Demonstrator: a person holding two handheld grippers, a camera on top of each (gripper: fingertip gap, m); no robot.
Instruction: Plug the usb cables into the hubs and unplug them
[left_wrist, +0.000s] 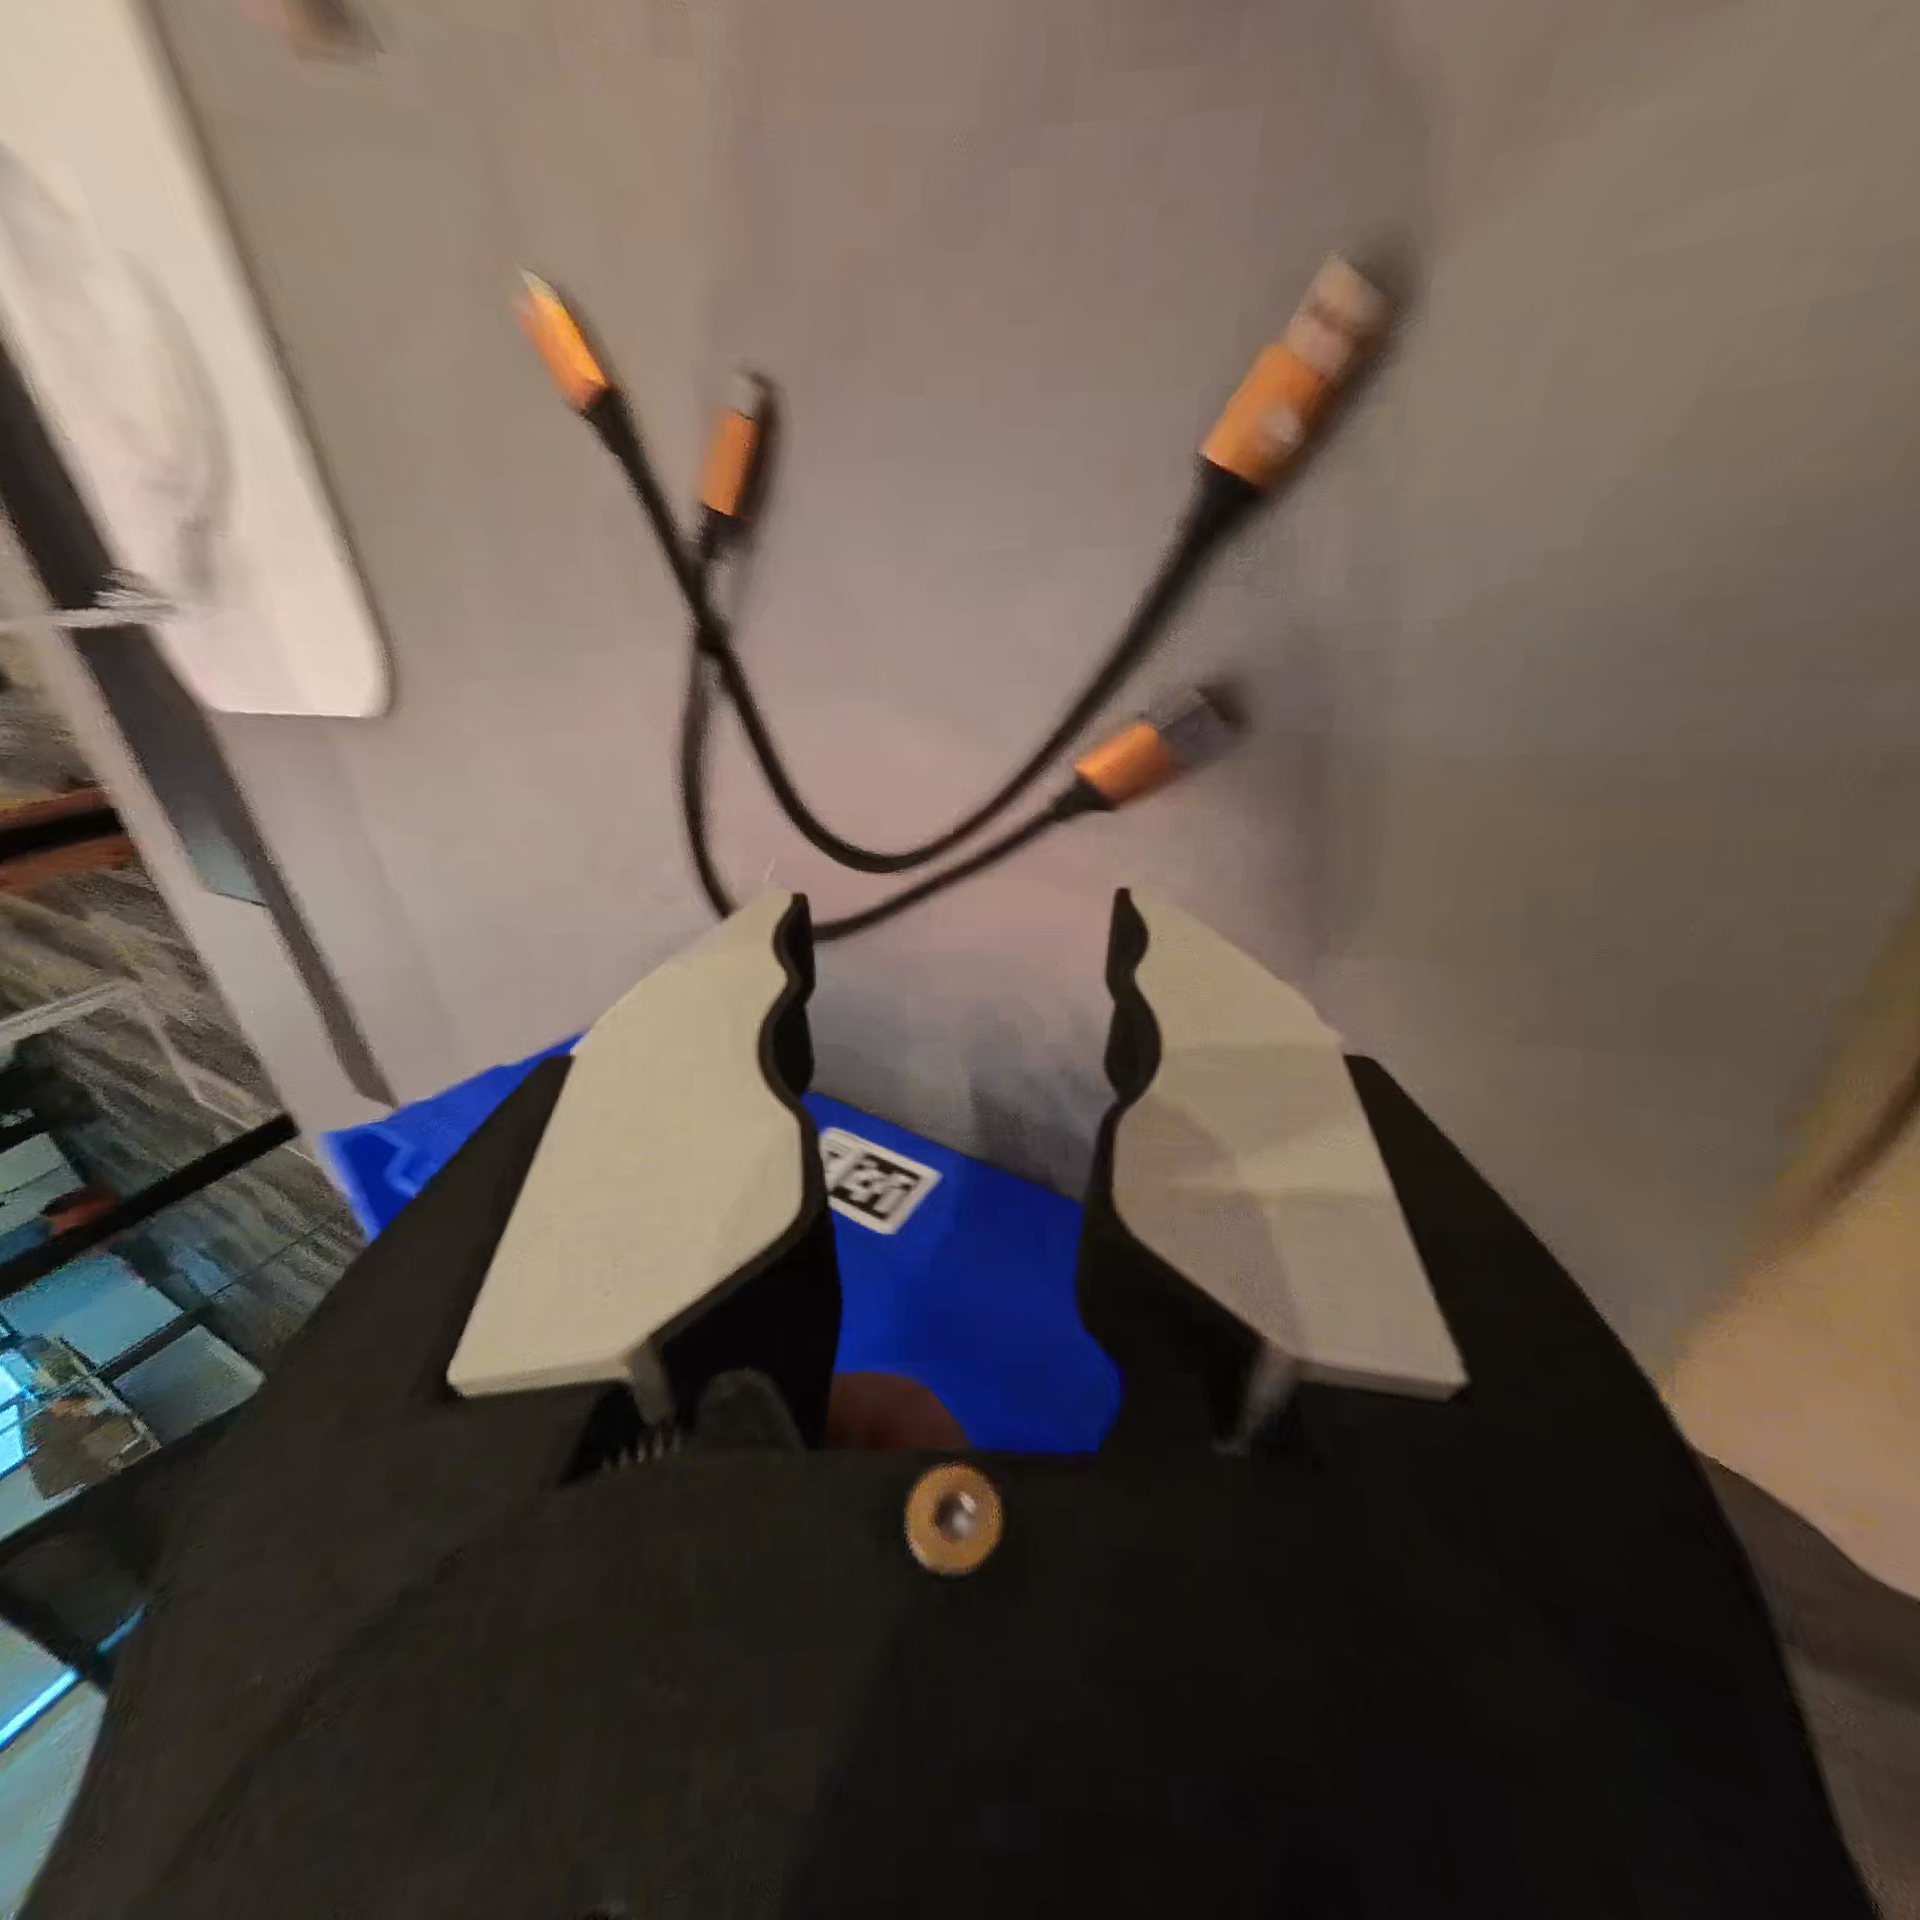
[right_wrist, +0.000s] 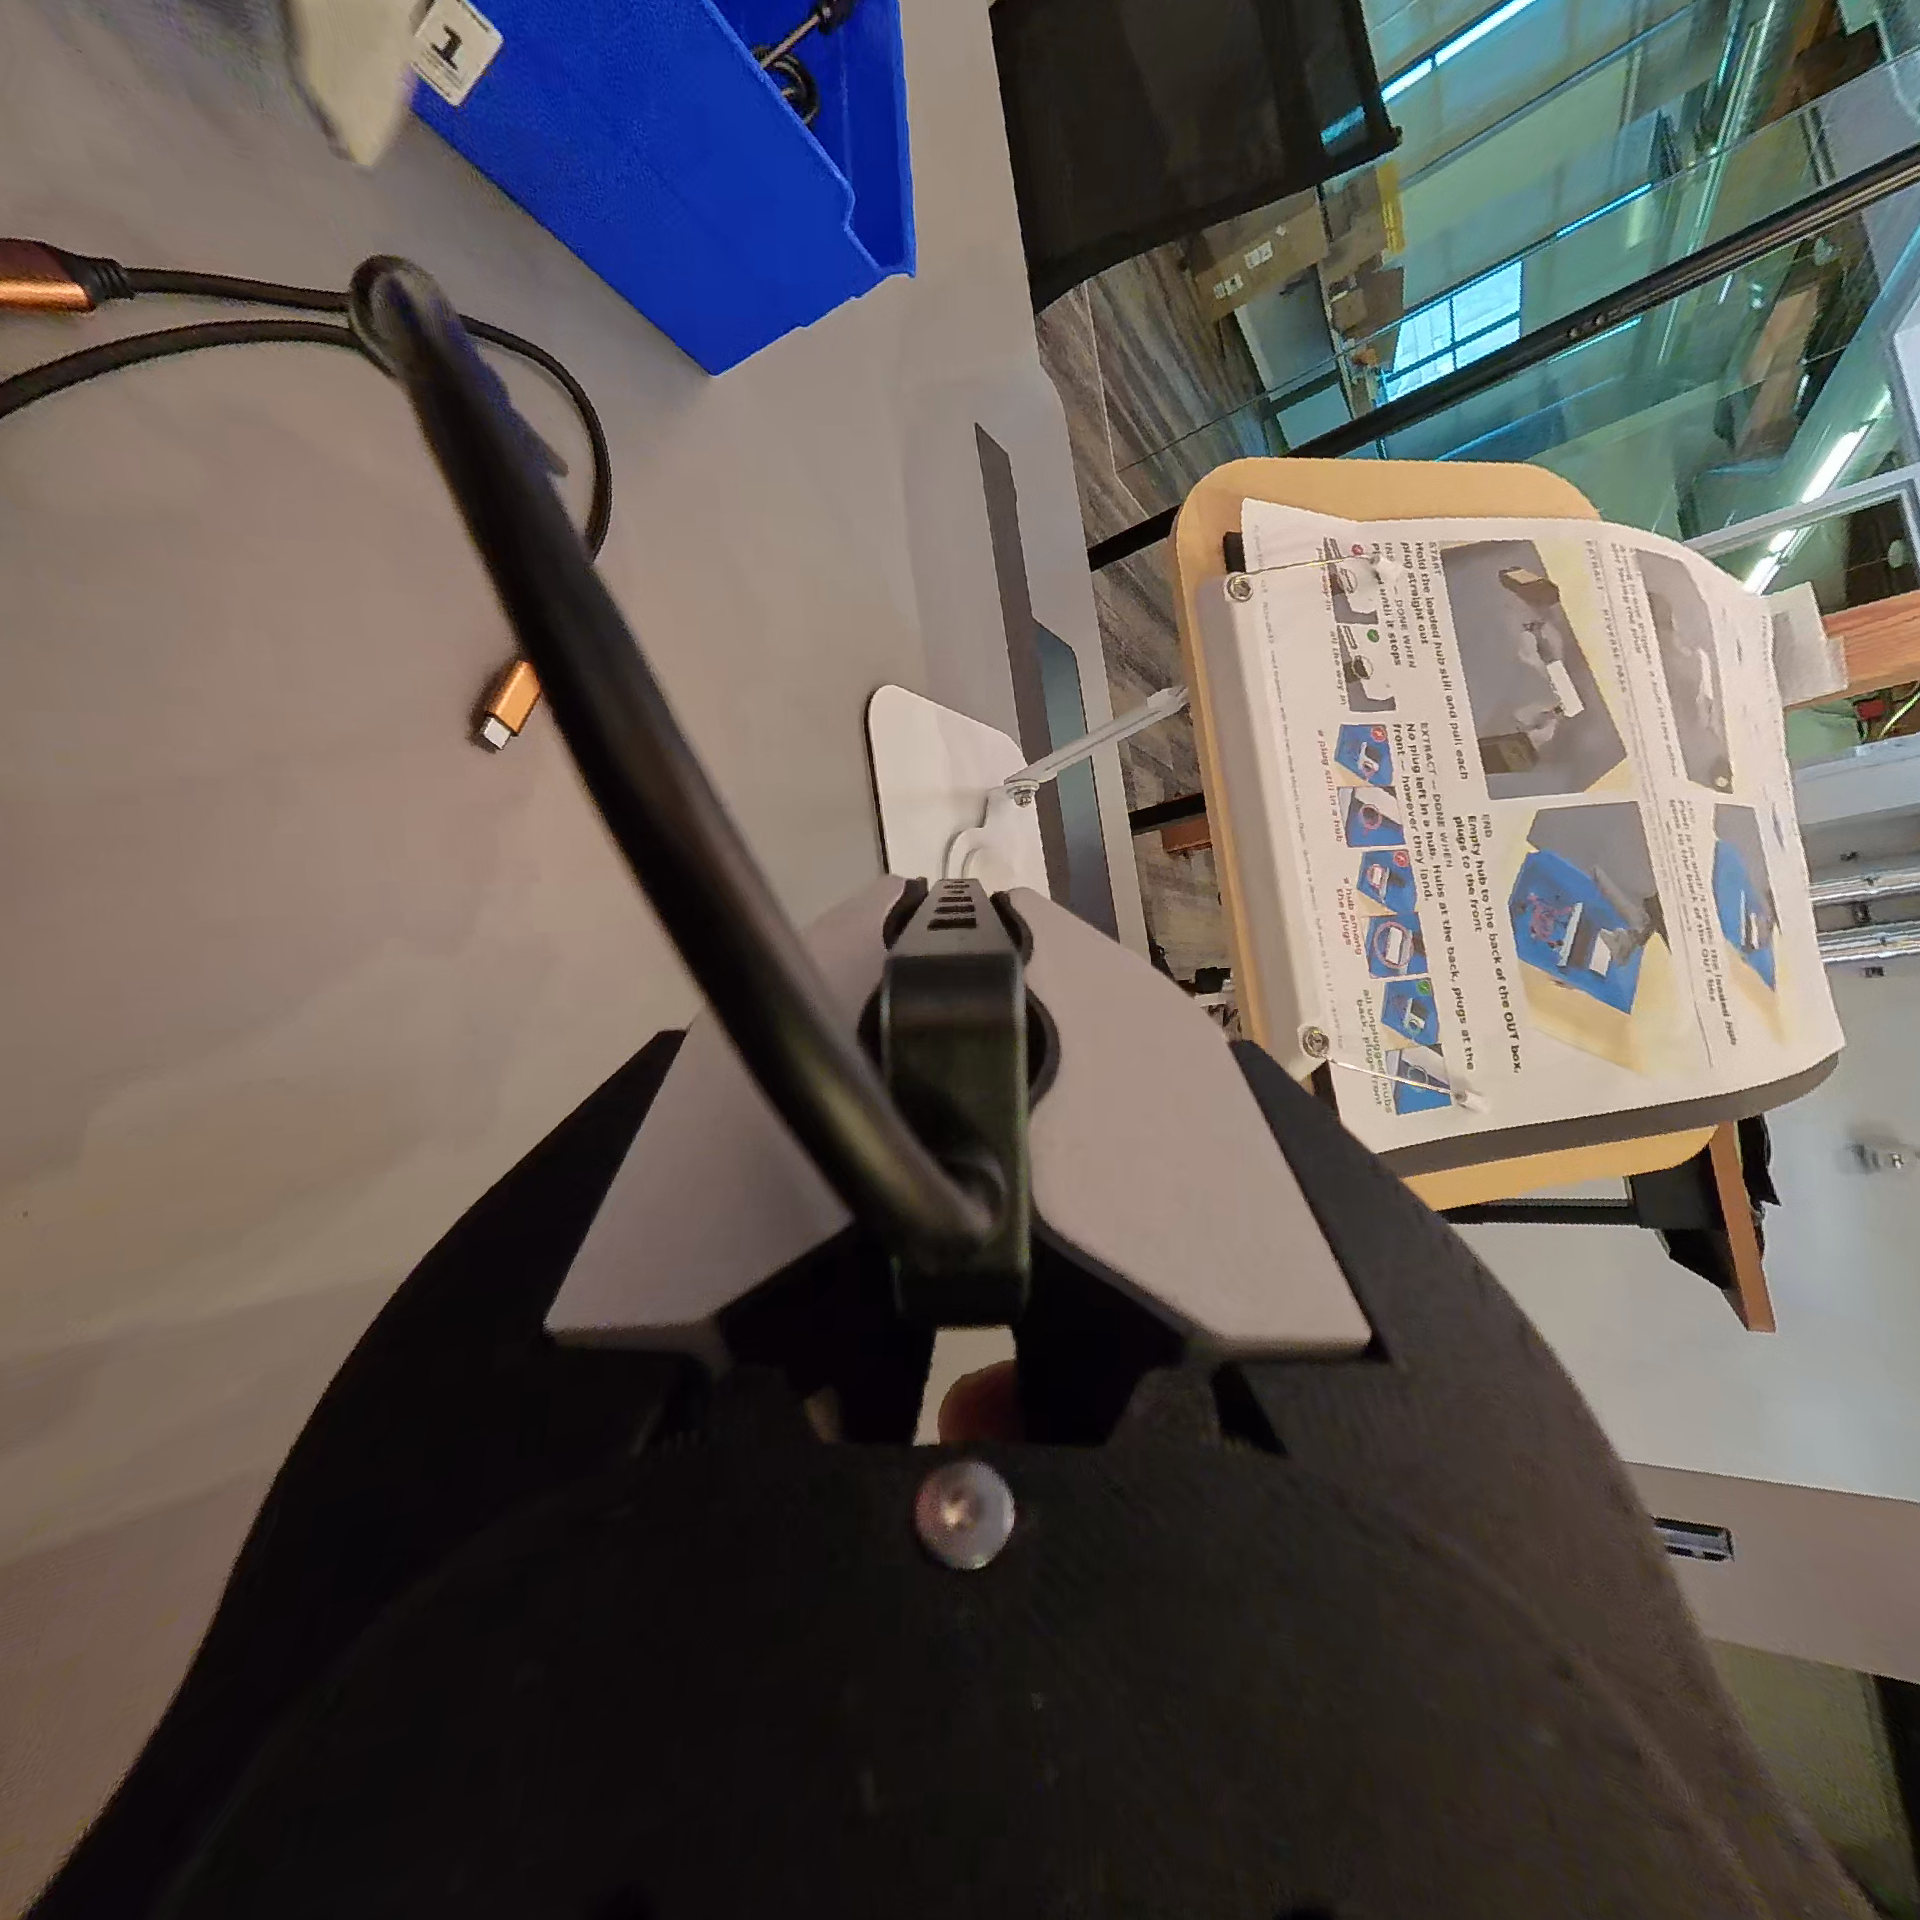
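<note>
**Right gripper clamps the hub, left hangs empty over the cables**

Now the right gripper (right_wrist: 951, 935) is clenched on a black USB hub (right_wrist: 948, 1023), port slots facing forward, its thick black cord (right_wrist: 582, 665) arching away over the grey table (right_wrist: 260, 935). Left of that cord lies a loose orange plug (right_wrist: 509, 707); beyond it sits a blue bin (right_wrist: 665, 177). Over on the other side, the left gripper (left_wrist: 961, 925) is spread wide, holding nothing, with orange-ended USB cables (left_wrist: 1262, 426) fanned out just beyond its tips.
</note>
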